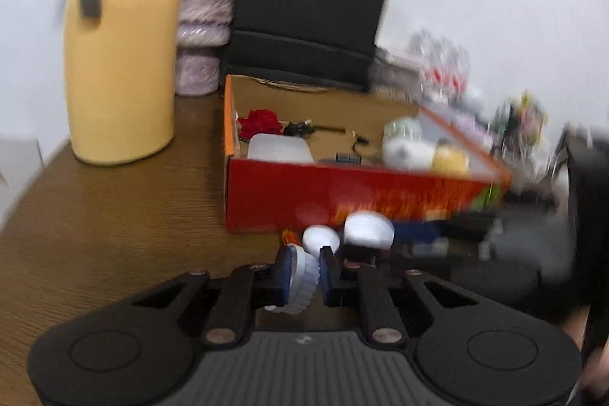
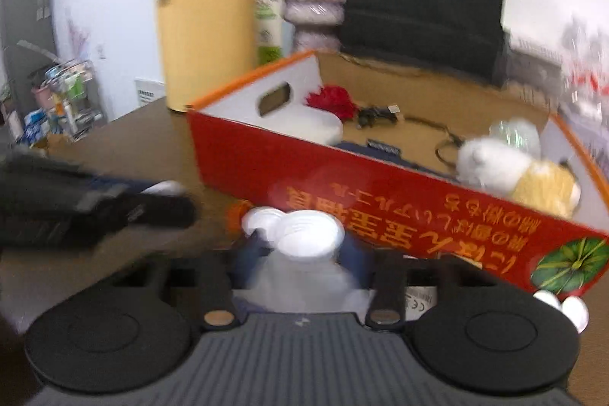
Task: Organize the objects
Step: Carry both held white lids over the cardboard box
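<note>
A ribbed white cap (image 1: 300, 278) is pinched between the blue pads of the left gripper (image 1: 303, 276), low over the brown table (image 1: 114, 215) and just short of the red box (image 1: 342, 196). In the right wrist view a clear bottle (image 2: 304, 276) with a white lid (image 2: 310, 234) is seen between the pads of the right gripper (image 2: 304, 253); owing to blur, it cannot be told whether the pads press on it. Orange East Asian characters, seen upside down and not legible, and a green round picture are printed on the box's red side (image 2: 380, 200). A red flower (image 1: 260, 122), a white container (image 1: 279, 147), a black cable (image 2: 437, 136) and a white-and-yellow plush toy (image 2: 514, 170) are held in the box. A yellow jug (image 1: 121, 63) with a grey handle is stood on the table left of the box, and a black chair (image 1: 312, 10) is placed behind it. No brand name can be read.
</note>
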